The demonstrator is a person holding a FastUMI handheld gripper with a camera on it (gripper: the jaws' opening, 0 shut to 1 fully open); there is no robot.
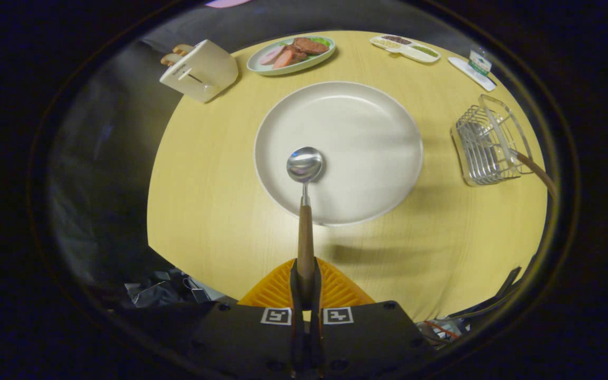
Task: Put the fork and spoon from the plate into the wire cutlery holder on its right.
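the hand-held gripper (305, 282) is clamped on the wooden-handled steel spoon (304, 200), its shiny bowl over the round white plate (367, 132); a brown handle, probably the fork's (536, 170), juts from the wire cutlery holder (486, 142).

Staged dining setup inside dark booth, looking like home mealtime mock-up. Round wooden table (219, 174) sitting under black surround. White plate (357, 132) lying at centre; beyond it, dish of sliced meat (291, 53) and divided snack tray (405, 48) waiting. Toaster (200, 70) standing beyond plate's left; wire cutlery holder (486, 141) resting to plate's right. Gripper (304, 279) clamping spoon (304, 174) over plate's near rim.
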